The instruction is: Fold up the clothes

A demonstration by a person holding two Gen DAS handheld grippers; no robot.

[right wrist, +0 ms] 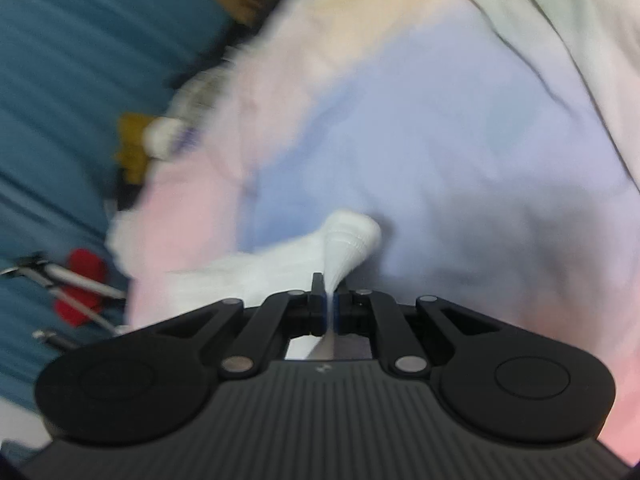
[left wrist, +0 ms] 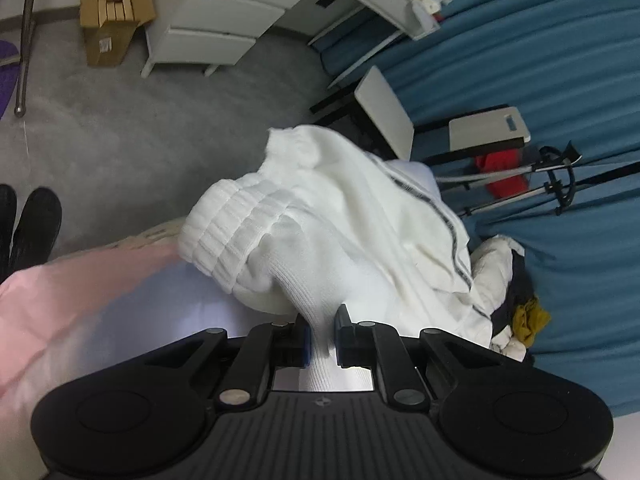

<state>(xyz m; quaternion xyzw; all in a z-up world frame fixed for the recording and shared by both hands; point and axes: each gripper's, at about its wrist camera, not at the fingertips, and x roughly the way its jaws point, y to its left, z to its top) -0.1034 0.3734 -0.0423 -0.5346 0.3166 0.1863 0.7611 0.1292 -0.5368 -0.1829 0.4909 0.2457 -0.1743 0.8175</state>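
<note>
Meanwhile, left claw (left wrist: 323,330) and right claw (right wrist: 330,306) each clamp the white sweater (left wrist: 340,216); cardboard box (left wrist: 114,16) holds brown packs.

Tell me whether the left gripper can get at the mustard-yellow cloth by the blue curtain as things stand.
Probably not yet. The left gripper is shut on the white garment, which hangs between it and the mustard-yellow cloth. It would have to let go first.
</note>
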